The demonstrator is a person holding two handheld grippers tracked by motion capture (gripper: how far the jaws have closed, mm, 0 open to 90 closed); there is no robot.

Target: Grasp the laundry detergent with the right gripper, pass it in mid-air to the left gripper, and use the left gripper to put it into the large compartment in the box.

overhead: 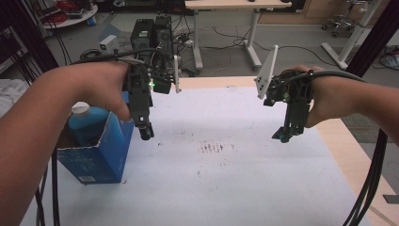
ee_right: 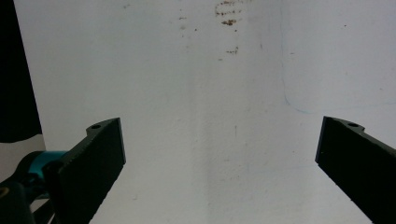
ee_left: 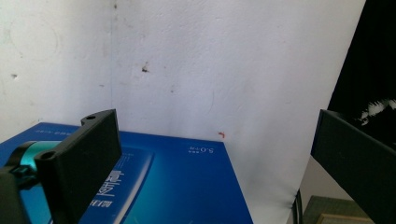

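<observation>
The left gripper [overhead: 146, 131] hangs tip-down just beside the right-hand upper edge of an open blue box [overhead: 96, 155], its jaws spread wide with nothing between them. In the left gripper view the box's blue printed side [ee_left: 177, 186] lies below and behind the near jaw, reaching partway across the gap toward the other jaw, and no pad touches it. A blue bottle with a white cap [overhead: 84, 120] stands upright inside the box, on the far side of the box's edge from the gripper's tip and partly hidden by the hand that carries the tool.

The right gripper [overhead: 283, 135] hovers well apart from the box, across the middle of the table, also pointing down. Its jaws stand wide apart over bare covering, holding nothing.

A white sheet [overhead: 226, 179] covers the table beneath both tools; it carries a patch of reddish-brown smudges [overhead: 215, 148] between the two grippers, nearer the right one. The table's light wooden edge [overhead: 348, 141] shows past the sheet beyond the right gripper. Farther off, beyond both tools, stand a dark equipment box with cables [overhead: 150, 33] on the floor and a desk with white legs [overhead: 226, 28].
</observation>
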